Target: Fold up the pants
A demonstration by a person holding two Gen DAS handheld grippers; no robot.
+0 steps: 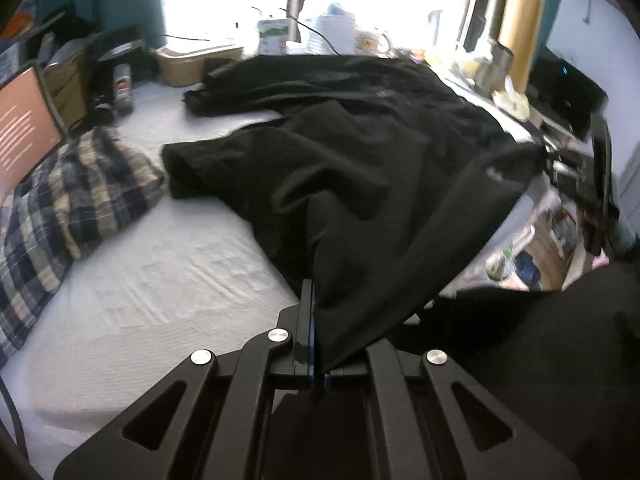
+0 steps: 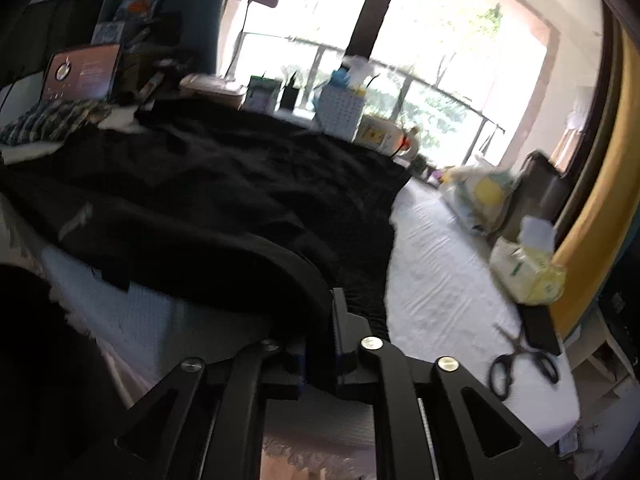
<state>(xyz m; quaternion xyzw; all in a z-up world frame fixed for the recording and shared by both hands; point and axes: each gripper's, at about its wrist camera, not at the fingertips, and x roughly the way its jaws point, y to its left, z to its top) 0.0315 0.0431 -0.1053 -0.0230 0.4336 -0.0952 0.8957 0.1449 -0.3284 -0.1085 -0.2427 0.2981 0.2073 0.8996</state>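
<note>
The black pants (image 1: 360,136) lie spread over a white bed (image 1: 168,264), with both legs reaching toward the far left. My left gripper (image 1: 314,300) is shut on a black edge of the pants near the bed's front and lifts it taut. In the right wrist view the pants (image 2: 208,192) cover the left part of the bed (image 2: 440,300). My right gripper (image 2: 330,308) is shut on the thick black waistband edge at the near side of the bed.
A plaid pillow (image 1: 68,208) lies at the left of the bed beside a laptop (image 1: 24,136). Boxes, a mug and bottles (image 1: 312,36) line the far edge. Black scissors (image 2: 524,360) and packets (image 2: 528,272) lie on the bed's right side.
</note>
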